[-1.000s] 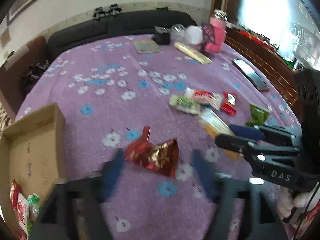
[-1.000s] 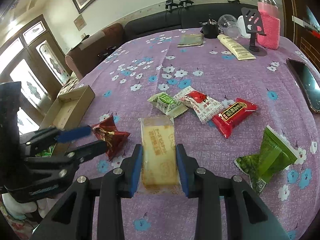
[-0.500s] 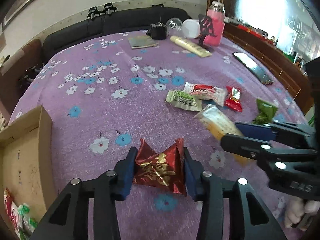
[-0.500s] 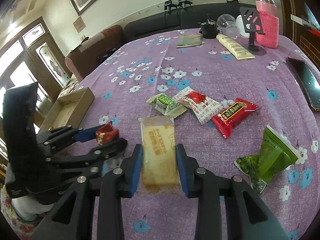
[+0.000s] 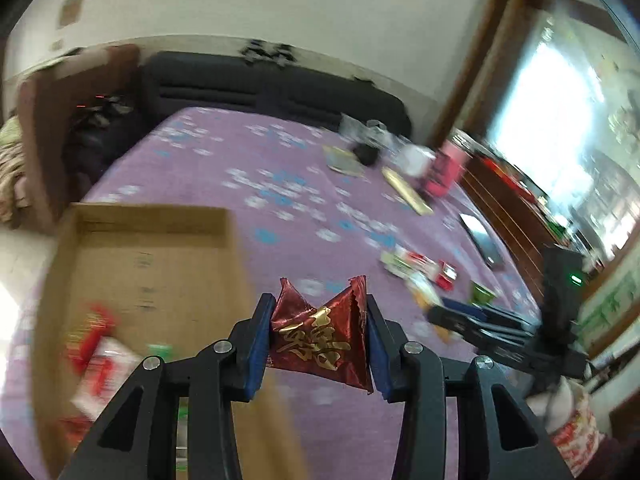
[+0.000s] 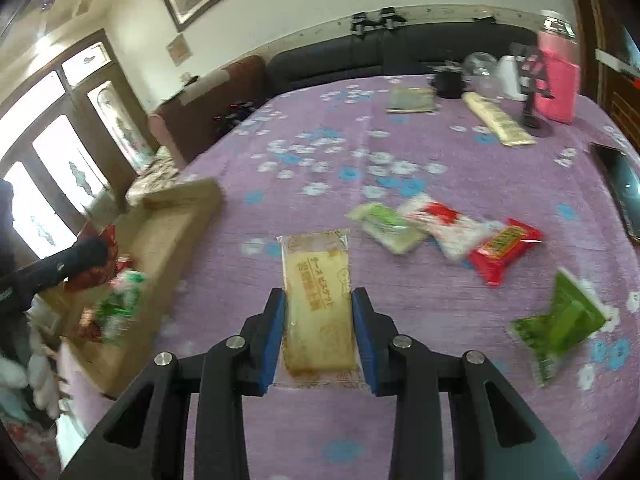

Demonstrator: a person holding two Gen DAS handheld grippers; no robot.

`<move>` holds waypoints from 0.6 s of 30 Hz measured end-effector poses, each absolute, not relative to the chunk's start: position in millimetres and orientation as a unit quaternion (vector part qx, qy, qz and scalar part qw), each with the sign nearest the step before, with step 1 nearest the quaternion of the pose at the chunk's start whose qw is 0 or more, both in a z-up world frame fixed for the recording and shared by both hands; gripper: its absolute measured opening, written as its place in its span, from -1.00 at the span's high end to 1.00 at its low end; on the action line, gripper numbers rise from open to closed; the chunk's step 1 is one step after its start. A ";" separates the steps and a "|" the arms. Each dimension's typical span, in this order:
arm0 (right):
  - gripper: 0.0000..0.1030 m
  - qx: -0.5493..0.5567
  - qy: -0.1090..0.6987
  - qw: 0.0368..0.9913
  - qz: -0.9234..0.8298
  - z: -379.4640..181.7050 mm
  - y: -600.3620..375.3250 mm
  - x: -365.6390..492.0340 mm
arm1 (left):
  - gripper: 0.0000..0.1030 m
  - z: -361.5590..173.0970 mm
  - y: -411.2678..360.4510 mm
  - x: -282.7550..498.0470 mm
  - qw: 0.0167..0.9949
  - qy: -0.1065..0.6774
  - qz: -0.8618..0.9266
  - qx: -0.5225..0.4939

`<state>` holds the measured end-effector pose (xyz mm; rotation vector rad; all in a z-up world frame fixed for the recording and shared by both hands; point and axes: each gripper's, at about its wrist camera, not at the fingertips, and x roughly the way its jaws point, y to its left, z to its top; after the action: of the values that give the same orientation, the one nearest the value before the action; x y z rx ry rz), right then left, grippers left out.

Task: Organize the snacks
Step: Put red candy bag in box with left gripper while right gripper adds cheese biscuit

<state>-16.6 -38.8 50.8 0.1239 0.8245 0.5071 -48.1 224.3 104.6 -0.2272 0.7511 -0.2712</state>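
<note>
My left gripper (image 5: 318, 334) is shut on a red foil snack (image 5: 320, 340) with gold lettering and holds it in the air by the right edge of the cardboard box (image 5: 152, 264). Several snacks (image 5: 96, 344) lie in the box's near end. My right gripper (image 6: 320, 324) is shut on a yellow biscuit pack (image 6: 318, 300), lifted above the purple tablecloth. In the right wrist view the box (image 6: 168, 232) is at the left with the left gripper (image 6: 80, 256) over it. A green-white pack (image 6: 384, 226), a red-white pack (image 6: 444, 220), a red pack (image 6: 504, 246) and a green pack (image 6: 564, 320) lie on the cloth.
At the far side stand a pink bottle (image 6: 558, 76), a phone stand (image 6: 534, 92), a long yellow pack (image 6: 498, 118), a flat booklet (image 6: 412, 100) and a dark cup (image 6: 450, 82). A phone (image 6: 620, 192) lies at the right edge. A dark sofa (image 6: 400, 52) is behind the table.
My left gripper closed on the red foil snack, lifted it and swung left toward the box. My right gripper lifted the biscuit pack and also moved left.
</note>
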 end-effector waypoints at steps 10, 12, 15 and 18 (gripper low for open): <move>0.36 -0.021 0.401 0.854 0.330 75.0 99.3 -22.1 | 0.12 64.7 315.5 -20.1 0.897 0.399 -0.047 -0.184; 0.36 -0.032 0.409 0.849 0.335 69.2 122.6 -19.5 | 0.11 57.2 321.8 -13.0 0.893 0.407 -0.039 -0.186; 0.36 -0.045 0.421 0.842 0.335 58.0 151.1 -13.5 | 0.10 47.8 330.1 -6.2 0.887 0.413 -0.032 -0.205; 0.36 -0.061 0.432 0.838 0.328 44.7 172.1 -6.0 | 0.05 41.3 336.8 -2.8 0.879 0.415 -0.035 -0.231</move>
<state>-6.0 172.1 44.7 -0.1287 0.9141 0.6946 -2.8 336.8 41.3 -0.4820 0.8655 -0.0733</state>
